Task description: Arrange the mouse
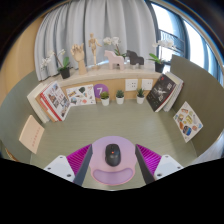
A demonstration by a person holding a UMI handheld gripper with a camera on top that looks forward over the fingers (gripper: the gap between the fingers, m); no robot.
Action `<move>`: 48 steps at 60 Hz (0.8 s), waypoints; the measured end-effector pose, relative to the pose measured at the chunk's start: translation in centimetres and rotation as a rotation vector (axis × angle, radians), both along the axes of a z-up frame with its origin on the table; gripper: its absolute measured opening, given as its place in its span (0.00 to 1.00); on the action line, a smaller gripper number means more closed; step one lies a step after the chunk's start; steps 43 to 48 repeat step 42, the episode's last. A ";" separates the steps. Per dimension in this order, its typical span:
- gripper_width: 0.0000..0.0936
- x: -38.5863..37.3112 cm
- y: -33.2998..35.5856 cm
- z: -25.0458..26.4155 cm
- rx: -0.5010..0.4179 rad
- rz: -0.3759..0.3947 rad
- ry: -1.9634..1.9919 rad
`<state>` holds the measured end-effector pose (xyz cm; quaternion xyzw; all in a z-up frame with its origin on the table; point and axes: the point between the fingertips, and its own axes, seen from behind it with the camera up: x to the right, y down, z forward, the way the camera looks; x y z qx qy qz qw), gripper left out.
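One mouse (113,154) sits on a lilac mat (112,172) at bottom centre between my claw (113,160) fingers, spread apart, gaps either side, so I judge grasp pending: next, close and reposition on the desk (110,125).

Daylight comes through the pale curtains (100,25) and the window (168,35) behind the desk, where it glares white. The desk surface (110,125) is evenly lit with soft shadows. Straight lines bend strongly towards the sides.
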<state>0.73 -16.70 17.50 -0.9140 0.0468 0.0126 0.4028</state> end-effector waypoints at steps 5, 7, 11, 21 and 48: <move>0.92 0.3 -2.4 2.3 0.023 0.025 -0.012; 0.92 0.3 -3.4 3.1 0.035 0.038 -0.019; 0.92 0.6 -5.2 4.4 0.059 0.061 -0.034; 0.92 1.4 -9.5 6.3 0.091 0.099 -0.040; 0.92 2.5 -13.8 7.5 0.132 0.110 -0.012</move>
